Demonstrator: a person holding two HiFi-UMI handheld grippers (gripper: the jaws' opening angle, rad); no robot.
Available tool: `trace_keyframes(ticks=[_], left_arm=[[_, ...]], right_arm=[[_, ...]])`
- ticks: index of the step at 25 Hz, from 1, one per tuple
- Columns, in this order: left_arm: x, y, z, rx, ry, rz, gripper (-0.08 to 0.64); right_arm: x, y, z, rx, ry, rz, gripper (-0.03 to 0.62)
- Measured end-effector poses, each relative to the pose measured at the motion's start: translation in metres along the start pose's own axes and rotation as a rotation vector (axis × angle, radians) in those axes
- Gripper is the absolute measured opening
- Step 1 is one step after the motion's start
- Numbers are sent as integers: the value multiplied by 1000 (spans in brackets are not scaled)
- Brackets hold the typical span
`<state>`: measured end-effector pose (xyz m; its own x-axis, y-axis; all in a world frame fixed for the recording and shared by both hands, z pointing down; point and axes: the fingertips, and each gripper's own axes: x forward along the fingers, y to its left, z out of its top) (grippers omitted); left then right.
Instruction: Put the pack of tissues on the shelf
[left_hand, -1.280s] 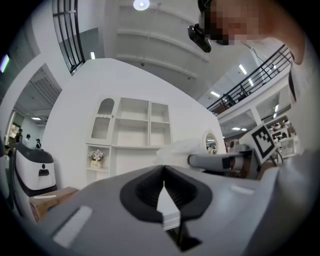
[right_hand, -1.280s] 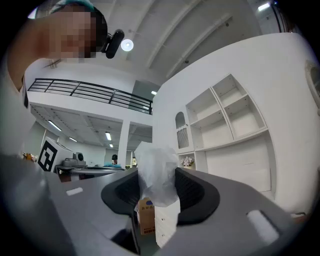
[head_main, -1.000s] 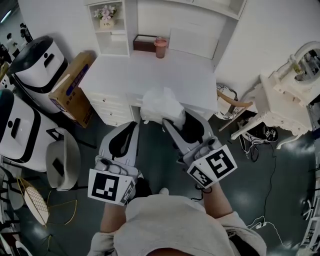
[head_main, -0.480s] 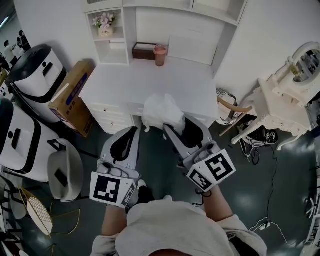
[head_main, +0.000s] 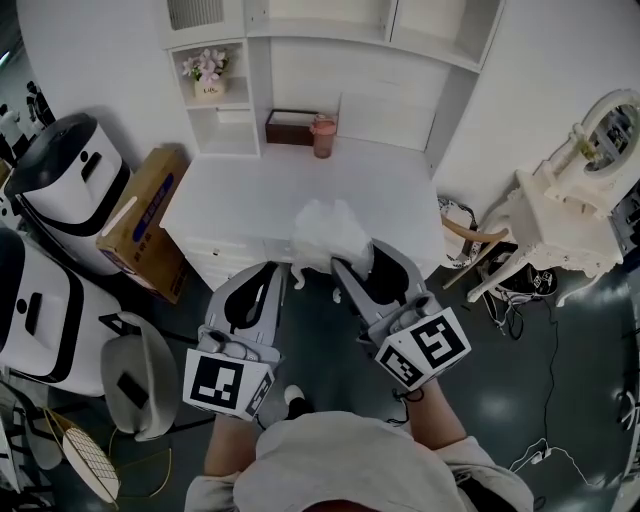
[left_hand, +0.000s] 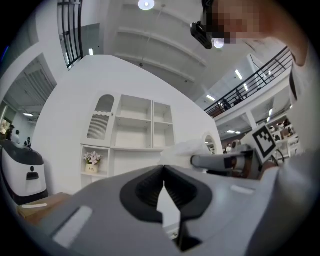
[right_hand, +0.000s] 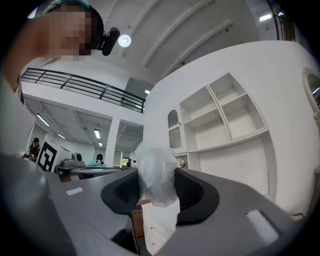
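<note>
The right gripper (head_main: 352, 268) clamped a soft, white, plastic-wrapped pack of tissues (head_main: 322, 232) over the front edge of the white desk (head_main: 240, 190), well short of the white shelf unit (head_main: 300, 70) at the desk's back. The left gripper (head_main: 276, 272), its jaws together and empty, was level beside it at the desk's front.

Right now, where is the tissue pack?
Head view, centre: the tissue pack is clamped in the right hand-held gripper, by the front edge of the desk.
</note>
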<state>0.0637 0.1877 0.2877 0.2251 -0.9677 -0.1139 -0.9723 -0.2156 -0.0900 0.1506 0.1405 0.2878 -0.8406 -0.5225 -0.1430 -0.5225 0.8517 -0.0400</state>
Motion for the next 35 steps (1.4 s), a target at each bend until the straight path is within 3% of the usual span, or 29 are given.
trace_keyframes(ticks=[11, 20, 35], left_arm=[[23, 77, -4, 8, -15, -60, 0], [35, 103, -14, -5, -18, -79, 0], [112, 149, -24, -15, -24, -55, 0]], right_arm=[[75, 10, -11, 22, 9, -24, 183], [95, 10, -20, 8, 20, -49, 184], [164, -52, -24, 12, 24, -35, 183]])
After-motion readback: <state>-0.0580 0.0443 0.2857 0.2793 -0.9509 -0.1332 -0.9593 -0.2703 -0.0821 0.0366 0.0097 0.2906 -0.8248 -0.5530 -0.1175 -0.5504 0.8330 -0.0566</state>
